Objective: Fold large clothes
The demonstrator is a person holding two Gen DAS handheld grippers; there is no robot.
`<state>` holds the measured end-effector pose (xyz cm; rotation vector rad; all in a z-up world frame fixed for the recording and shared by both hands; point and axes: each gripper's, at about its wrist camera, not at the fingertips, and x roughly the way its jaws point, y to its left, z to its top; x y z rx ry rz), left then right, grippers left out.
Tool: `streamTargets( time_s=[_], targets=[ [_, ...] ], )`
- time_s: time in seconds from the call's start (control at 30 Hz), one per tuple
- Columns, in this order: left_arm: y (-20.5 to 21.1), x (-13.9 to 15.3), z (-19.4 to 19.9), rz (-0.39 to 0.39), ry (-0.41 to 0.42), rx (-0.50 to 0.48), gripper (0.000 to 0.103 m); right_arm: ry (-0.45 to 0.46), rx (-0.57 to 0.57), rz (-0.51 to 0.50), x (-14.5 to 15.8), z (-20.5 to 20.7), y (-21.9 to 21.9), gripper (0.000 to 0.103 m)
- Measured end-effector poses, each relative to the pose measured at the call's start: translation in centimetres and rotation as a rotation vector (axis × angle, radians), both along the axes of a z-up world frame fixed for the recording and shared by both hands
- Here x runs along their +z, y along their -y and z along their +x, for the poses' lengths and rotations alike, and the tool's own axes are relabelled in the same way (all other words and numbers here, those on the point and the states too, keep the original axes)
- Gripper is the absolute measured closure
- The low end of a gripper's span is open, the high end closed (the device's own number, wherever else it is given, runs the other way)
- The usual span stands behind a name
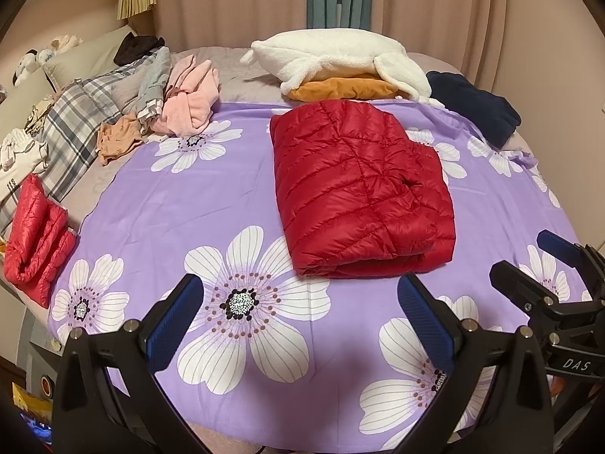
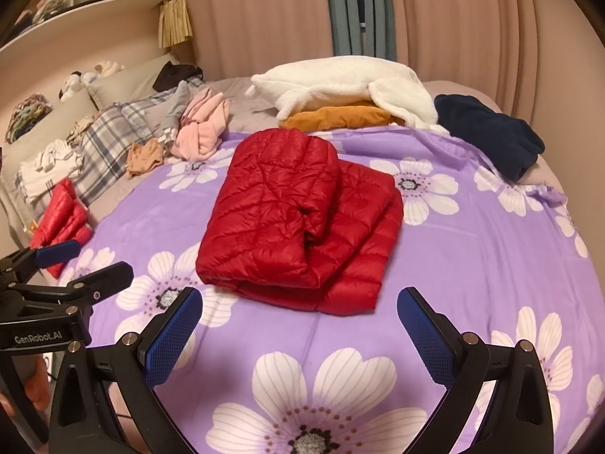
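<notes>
A home bedroom is shown: a bed (image 2: 491,257) is covered with a purple flowered sheet (image 1: 159,204), pillows (image 2: 124,85) and soft toys (image 2: 81,77) are set at its head, clothes (image 1: 189,94) are heaped on it, and pink curtains (image 1: 234,3) are drawn behind.

Both tools are black plastic frames ending in two splayed fingers faced with blue ribbed pads (image 1: 172,325). Silver screw heads (image 2: 129,339) dot the joints. The left gripper (image 2: 72,261) bears "GenRobot.AI" in white; the right gripper (image 1: 537,261) shows "DAS", possibly a longer word cut off.
</notes>
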<state>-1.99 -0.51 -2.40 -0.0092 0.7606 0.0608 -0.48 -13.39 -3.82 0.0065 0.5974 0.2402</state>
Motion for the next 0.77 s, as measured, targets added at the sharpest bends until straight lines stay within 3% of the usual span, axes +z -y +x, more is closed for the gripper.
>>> streamTargets(
  time_s=[0.77],
  targets=[
    [-0.13,0.05,0.19,-0.001,-0.003,0.005,0.000,-0.001,-0.001,0.006,-0.08,0.15,0.21,0.001]
  ],
)
